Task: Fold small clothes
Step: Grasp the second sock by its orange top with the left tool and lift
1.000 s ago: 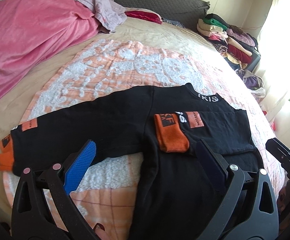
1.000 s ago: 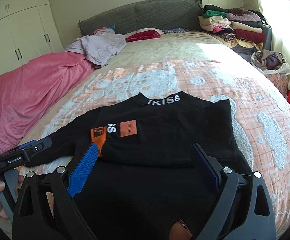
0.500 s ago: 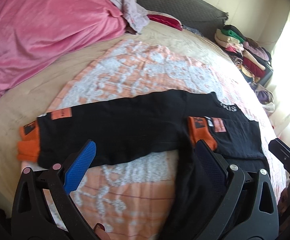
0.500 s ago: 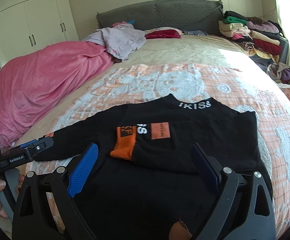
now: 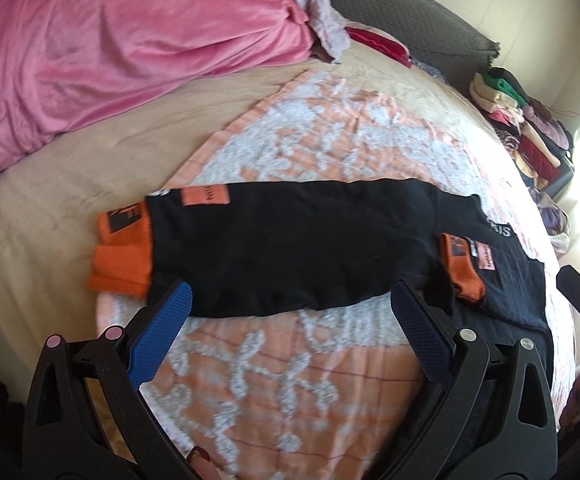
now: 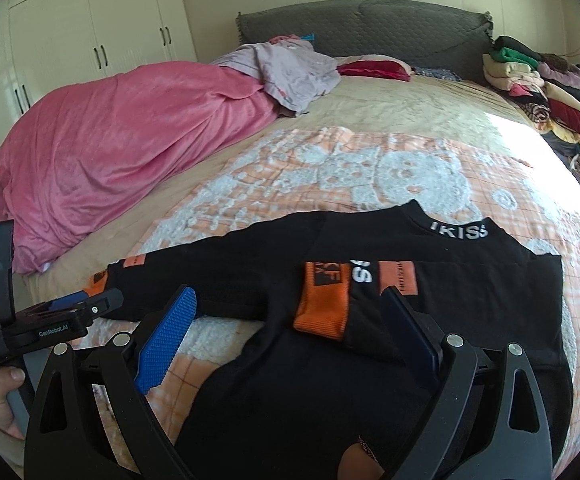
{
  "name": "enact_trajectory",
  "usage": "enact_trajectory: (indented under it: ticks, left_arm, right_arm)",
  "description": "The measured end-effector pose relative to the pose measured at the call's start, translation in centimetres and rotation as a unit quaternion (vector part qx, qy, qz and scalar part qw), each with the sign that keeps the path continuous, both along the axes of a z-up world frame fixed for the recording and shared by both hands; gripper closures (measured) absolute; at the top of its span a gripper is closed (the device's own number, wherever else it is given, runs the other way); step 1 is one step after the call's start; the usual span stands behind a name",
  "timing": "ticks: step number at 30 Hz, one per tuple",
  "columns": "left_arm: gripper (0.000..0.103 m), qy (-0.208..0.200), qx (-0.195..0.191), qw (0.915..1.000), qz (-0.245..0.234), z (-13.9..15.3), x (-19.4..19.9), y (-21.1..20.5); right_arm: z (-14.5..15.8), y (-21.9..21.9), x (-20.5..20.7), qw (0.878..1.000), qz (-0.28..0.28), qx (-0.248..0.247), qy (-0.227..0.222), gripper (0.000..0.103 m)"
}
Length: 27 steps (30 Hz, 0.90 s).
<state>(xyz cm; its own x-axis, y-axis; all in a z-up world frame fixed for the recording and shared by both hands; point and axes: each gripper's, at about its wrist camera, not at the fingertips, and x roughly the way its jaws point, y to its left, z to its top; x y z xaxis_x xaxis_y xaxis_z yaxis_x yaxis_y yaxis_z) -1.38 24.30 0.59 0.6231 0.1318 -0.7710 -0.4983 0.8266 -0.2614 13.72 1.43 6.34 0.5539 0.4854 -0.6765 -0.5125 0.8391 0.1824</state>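
Black top (image 6: 370, 340) (orange cuffs), one sleeve folded.

I log one bed (image 6: 402, 104), beige sheet: pink blanket (image 6: 122, 140) upper left, orange-white coverlet (image 6: 330, 172) centre frame, black top (image 6: 430, 280) spread on it.

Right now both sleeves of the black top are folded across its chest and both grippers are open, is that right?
Not quite: only one sleeve is folded across the black top. The other sleeve lies stretched out, as the left wrist view shows. Both grippers, left and right, are open.
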Motion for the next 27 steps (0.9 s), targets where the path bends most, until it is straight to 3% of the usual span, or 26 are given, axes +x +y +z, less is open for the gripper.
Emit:
enact_trajectory:
  ticks: [5, 11, 15, 17, 25, 27]
  left_arm:
    - [0.010, 0.009, -0.015, 0.9997, 0.015, -0.8, -1.0, 1.4]
    - [0.010, 0.011, -0.064, 0.9974, 0.030, -2.2, -2.2, 3.5]
    - [0.010, 0.003, -0.118, 0.9929, 0.013, -3.4, -2.7, 4.4]
    - [0.011, 0.008, -0.123, 0.9922, 0.019, -3.8, -3.0, 4.5]
    - [0.029, 0.005, -0.145, 0.9871, 0.068, -5.2, -2.9, 6.5]
    - [0.040, 0.005, -0.138, 0.9873, 0.078, -5.2, -2.5, 6.9]
  right_arm:
    - [-0.5, 2.1, -0.2, 1.000, 0.023, -0.004, 0.005, 0.010]
    - [-1.3, 4.3, -0.8, 0.999, 0.045, -0.009, 0.011, 0.010]
    - [-1.4, 4.9, -1.2, 0.998, 0.056, -0.010, 0.009, 0.010]
    - [-1.4, 5.1, -1.2, 0.998, 0.057, -0.010, 0.007, 0.011]
    - [-2.0, 4.9, -0.9, 0.999, 0.051, -0.006, 0.017, 0.011]
    - [-2.2, 4.9, -0.9, 0.999, 0.049, -0.006, 0.019, 0.011]
